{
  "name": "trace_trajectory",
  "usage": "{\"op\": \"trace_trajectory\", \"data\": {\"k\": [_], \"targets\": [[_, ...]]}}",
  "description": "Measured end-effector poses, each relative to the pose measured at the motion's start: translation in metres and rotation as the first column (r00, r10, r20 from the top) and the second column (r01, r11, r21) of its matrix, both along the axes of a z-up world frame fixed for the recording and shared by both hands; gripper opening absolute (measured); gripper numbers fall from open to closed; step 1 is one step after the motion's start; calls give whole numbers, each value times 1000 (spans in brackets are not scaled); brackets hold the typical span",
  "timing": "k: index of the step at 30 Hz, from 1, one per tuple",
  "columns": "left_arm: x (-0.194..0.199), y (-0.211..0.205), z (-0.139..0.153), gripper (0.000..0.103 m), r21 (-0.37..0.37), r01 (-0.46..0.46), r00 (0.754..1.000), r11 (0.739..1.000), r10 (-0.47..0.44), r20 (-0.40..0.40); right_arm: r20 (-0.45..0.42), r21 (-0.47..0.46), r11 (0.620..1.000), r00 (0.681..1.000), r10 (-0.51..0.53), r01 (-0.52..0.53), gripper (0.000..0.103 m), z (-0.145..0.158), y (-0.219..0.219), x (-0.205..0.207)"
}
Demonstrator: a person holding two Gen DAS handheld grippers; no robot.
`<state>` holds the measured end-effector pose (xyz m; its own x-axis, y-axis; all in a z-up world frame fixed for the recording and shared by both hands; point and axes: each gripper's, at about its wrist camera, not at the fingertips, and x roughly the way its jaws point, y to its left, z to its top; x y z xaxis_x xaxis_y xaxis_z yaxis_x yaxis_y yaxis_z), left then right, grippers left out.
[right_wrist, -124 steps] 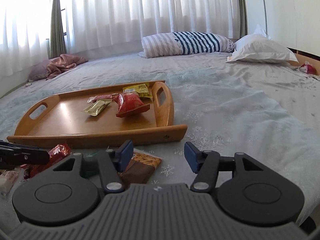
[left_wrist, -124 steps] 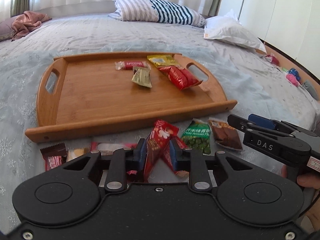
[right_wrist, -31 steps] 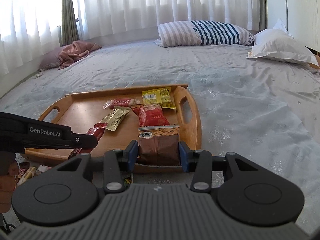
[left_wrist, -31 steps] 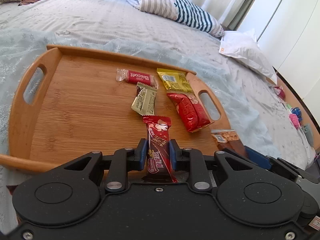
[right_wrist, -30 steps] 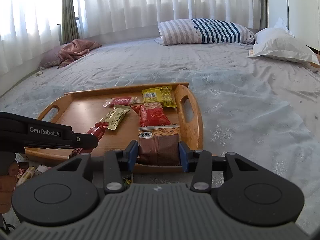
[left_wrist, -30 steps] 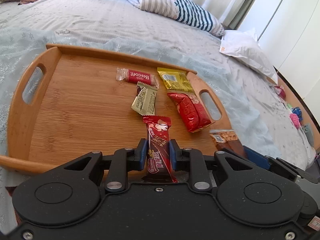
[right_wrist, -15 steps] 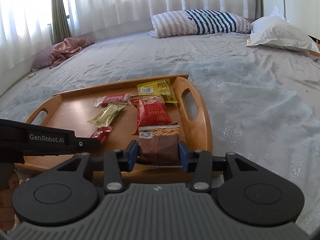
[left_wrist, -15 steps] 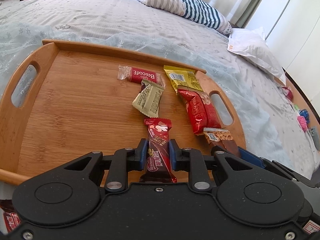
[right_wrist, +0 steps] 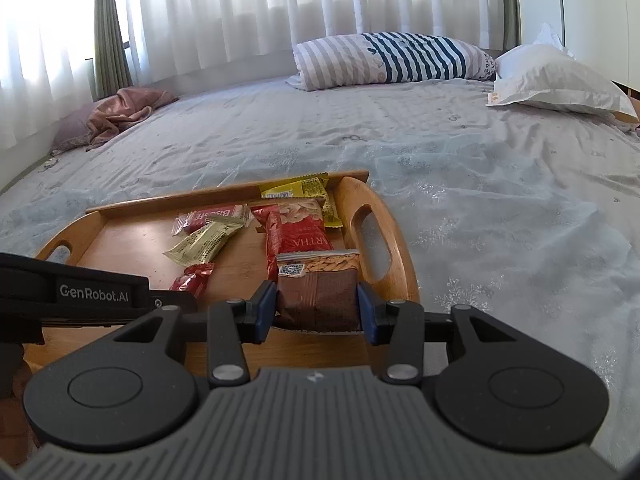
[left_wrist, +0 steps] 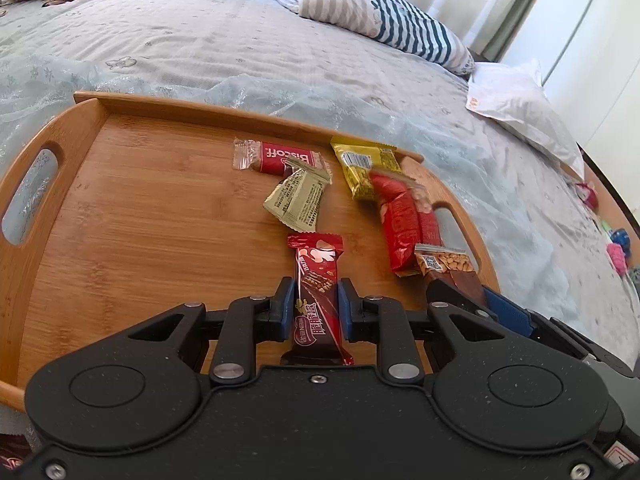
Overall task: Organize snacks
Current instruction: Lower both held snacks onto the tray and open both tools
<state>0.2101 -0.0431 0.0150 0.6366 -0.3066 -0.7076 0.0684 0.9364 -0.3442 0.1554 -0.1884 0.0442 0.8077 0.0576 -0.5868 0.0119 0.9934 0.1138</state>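
Note:
A wooden tray (left_wrist: 132,208) (right_wrist: 128,240) lies on the bed. My left gripper (left_wrist: 313,305) is shut on a red chocolate bar (left_wrist: 316,276) held over the tray's near part. My right gripper (right_wrist: 317,307) is shut on a brown almond snack pack (right_wrist: 318,292) over the tray's right end, and that pack (left_wrist: 448,266) also shows in the left wrist view. On the tray lie a red Biscoff packet (left_wrist: 280,156), a beige packet (left_wrist: 298,198), a yellow packet (left_wrist: 366,166) and a red packet (left_wrist: 402,220).
A light bedspread (right_wrist: 500,208) surrounds the tray. A striped pillow (right_wrist: 392,60) and a white pillow (right_wrist: 556,80) lie at the far side, a pink cloth (right_wrist: 120,114) at the far left. Small colourful items (left_wrist: 618,248) sit at the bed's right edge.
Both grippers have moved forward and slightly down over the tray, each still holding its snack. The tray's contents look larger and nearer.

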Motion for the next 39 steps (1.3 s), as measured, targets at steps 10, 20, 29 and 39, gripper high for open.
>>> {"op": "trace_trajectory", "data": {"k": [10, 20, 29, 39], "targets": [[-5, -5, 0, 22, 25, 10, 1000, 1000, -11, 15, -18, 21, 999, 999, 31, -30, 48, -1, -3, -20], [-10, -9, 0, 23, 44, 7, 1000, 999, -8, 27, -24, 18, 1000, 999, 23, -23, 48, -11, -3, -17], [-17, -7, 5, 40, 76, -1, 998, 997, -4, 58, -17, 23, 999, 999, 35, -35, 55, -13, -4, -19], [-42, 2, 23, 78, 97, 3, 992, 995, -16, 126, 40, 12, 999, 998, 42, -43, 81, 2, -5, -39]]}}
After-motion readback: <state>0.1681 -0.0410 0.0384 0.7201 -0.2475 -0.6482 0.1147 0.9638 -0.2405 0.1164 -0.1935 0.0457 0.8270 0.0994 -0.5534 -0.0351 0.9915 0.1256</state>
